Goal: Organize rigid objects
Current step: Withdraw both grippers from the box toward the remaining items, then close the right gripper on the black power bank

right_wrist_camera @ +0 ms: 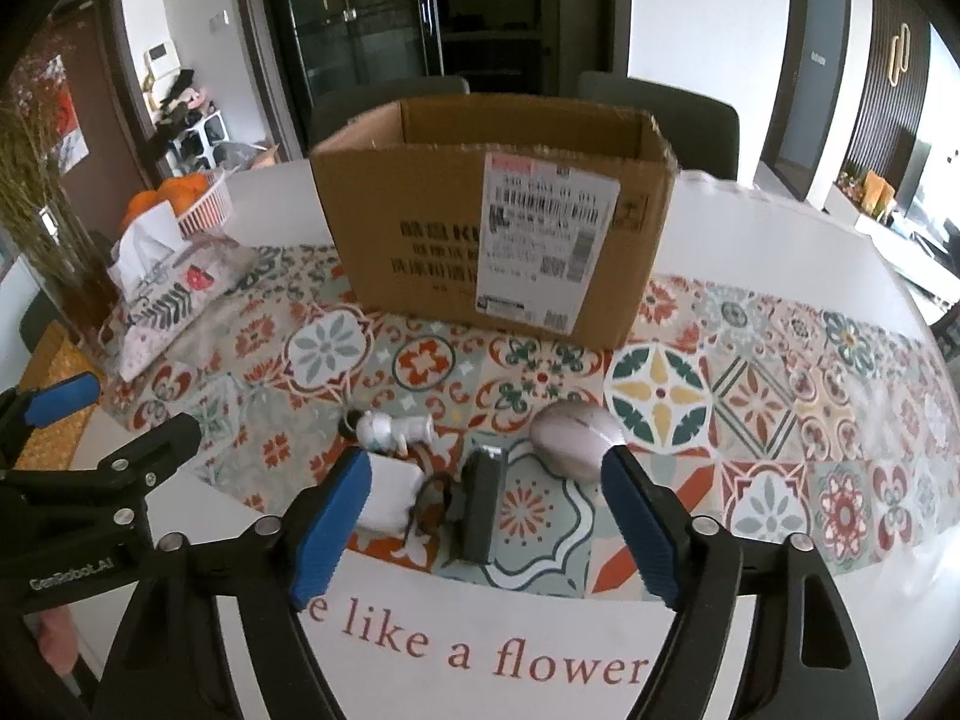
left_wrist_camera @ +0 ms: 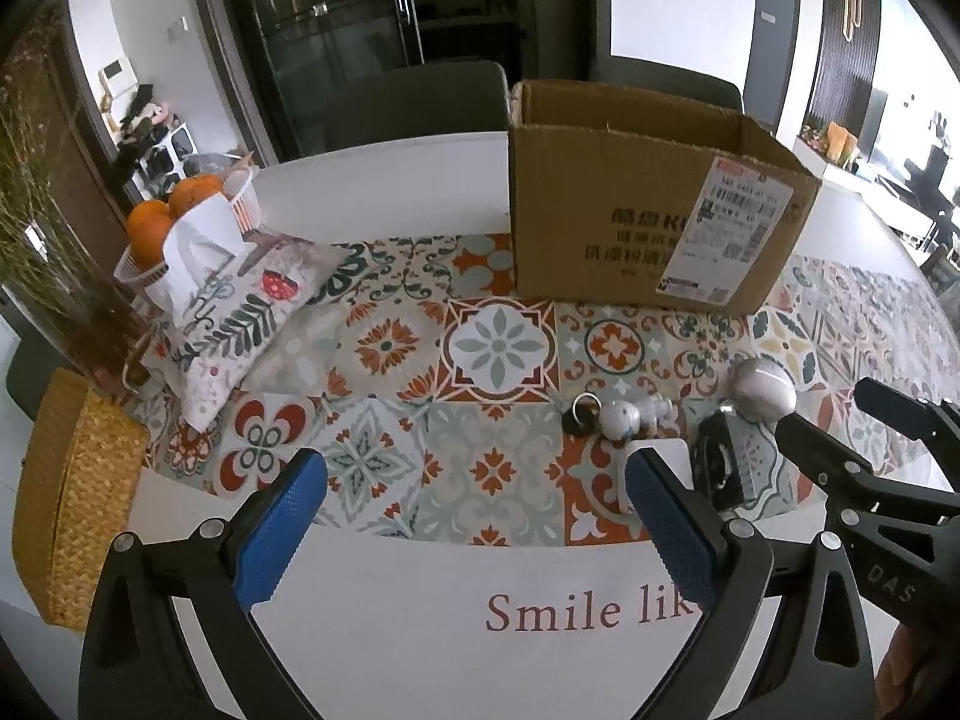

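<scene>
An open cardboard box [left_wrist_camera: 648, 204] [right_wrist_camera: 498, 222] stands upright at the back of the patterned mat. In front of it lie a pale computer mouse [right_wrist_camera: 573, 438] [left_wrist_camera: 763, 389], a black rectangular device [right_wrist_camera: 483, 504] [left_wrist_camera: 714, 462], a white flat block [right_wrist_camera: 393, 495] [left_wrist_camera: 663, 456] and a small white figurine on a key ring [right_wrist_camera: 390, 429] [left_wrist_camera: 624, 417]. My right gripper [right_wrist_camera: 480, 522] is open, low over the black device, with the mouse by its right finger. My left gripper [left_wrist_camera: 474, 516] is open and empty, left of these objects.
A tissue pouch [left_wrist_camera: 240, 312] and a white basket of oranges [left_wrist_camera: 180, 216] sit at the back left beside a vase of dried stems [left_wrist_camera: 42, 252]. A woven yellow box [left_wrist_camera: 72, 498] is at the left table edge. Chairs stand behind the table.
</scene>
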Action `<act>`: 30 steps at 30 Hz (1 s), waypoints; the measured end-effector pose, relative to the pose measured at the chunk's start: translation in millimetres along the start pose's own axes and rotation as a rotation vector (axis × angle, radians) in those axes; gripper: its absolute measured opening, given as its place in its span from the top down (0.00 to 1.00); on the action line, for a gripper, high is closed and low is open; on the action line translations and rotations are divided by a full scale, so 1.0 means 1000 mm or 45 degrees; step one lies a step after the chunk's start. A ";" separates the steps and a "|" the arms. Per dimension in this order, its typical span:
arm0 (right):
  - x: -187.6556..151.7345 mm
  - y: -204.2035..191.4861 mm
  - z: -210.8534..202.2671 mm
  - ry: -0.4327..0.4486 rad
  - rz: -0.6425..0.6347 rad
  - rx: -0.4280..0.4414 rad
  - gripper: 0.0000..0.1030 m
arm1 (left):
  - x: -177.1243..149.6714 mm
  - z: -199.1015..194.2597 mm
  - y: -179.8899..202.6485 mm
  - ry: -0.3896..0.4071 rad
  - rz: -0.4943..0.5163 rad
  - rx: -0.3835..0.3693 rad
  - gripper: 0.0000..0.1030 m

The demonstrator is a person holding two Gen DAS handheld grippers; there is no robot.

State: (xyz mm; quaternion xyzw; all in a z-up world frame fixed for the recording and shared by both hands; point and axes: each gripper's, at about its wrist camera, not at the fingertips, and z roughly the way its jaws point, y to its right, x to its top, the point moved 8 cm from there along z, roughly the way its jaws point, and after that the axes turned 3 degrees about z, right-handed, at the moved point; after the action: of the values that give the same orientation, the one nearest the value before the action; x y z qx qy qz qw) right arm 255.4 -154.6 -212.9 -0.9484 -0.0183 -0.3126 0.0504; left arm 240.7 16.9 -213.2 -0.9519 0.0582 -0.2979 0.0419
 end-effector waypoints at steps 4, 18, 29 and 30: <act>-0.009 0.001 0.011 -0.035 0.007 0.013 0.34 | -0.006 0.006 0.002 0.005 0.018 0.007 0.02; -0.034 0.005 0.055 -0.183 0.088 0.101 0.52 | -0.014 0.026 0.008 0.011 0.061 0.028 0.02; -0.038 0.002 0.081 -0.243 0.129 0.117 0.60 | -0.020 0.044 0.004 -0.035 0.040 0.020 0.02; -0.039 0.002 0.084 -0.250 0.137 0.119 0.61 | -0.020 0.045 0.003 -0.037 0.039 0.017 0.02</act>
State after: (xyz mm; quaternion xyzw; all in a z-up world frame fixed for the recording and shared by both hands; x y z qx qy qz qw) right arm 273.8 -147.3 -302.9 -0.9707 0.0132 -0.2138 0.1094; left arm 250.0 18.1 -261.4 -0.9549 0.0701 -0.2836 0.0536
